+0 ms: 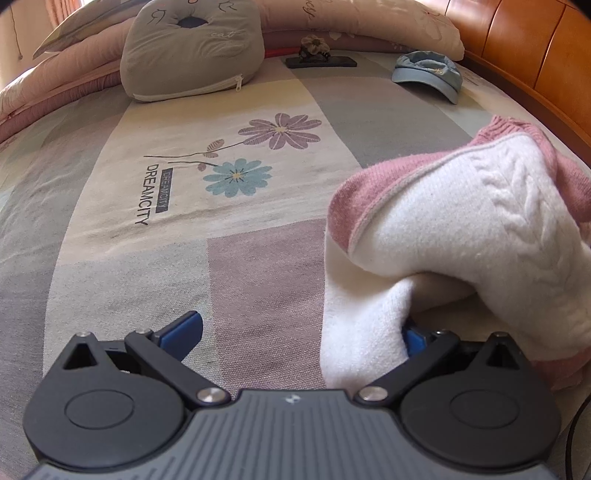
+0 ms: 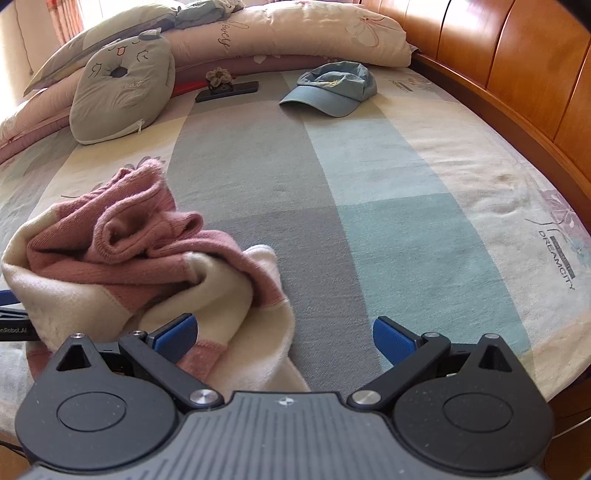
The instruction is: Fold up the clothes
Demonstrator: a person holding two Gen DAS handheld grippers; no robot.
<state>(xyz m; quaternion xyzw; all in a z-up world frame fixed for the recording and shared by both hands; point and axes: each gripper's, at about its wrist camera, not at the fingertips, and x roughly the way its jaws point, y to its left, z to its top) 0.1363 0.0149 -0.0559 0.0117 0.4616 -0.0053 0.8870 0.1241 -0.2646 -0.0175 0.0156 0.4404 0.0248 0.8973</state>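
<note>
A crumpled cream and pink knitted sweater [image 1: 461, 229] lies bunched on the bed sheet [image 1: 229, 266], at the right of the left wrist view. My left gripper [image 1: 299, 336] is open wide; its right fingertip [image 1: 413, 338] is tucked under a cream fold, its left one rests over bare sheet. In the right wrist view the same sweater [image 2: 129, 258] is heaped at the left. My right gripper [image 2: 284, 338] is open, its left finger [image 2: 177, 334] against the sweater's cream edge, its right finger over the sheet. Nothing is clamped.
A grey cat cushion [image 2: 122, 92], a dark phone [image 2: 227, 91] with a flower hair clip on it, and a blue cap [image 2: 332, 92] lie toward the far side. A rolled pink duvet [image 2: 295, 33] lines the back. The wooden headboard [image 2: 517, 74] runs along the right.
</note>
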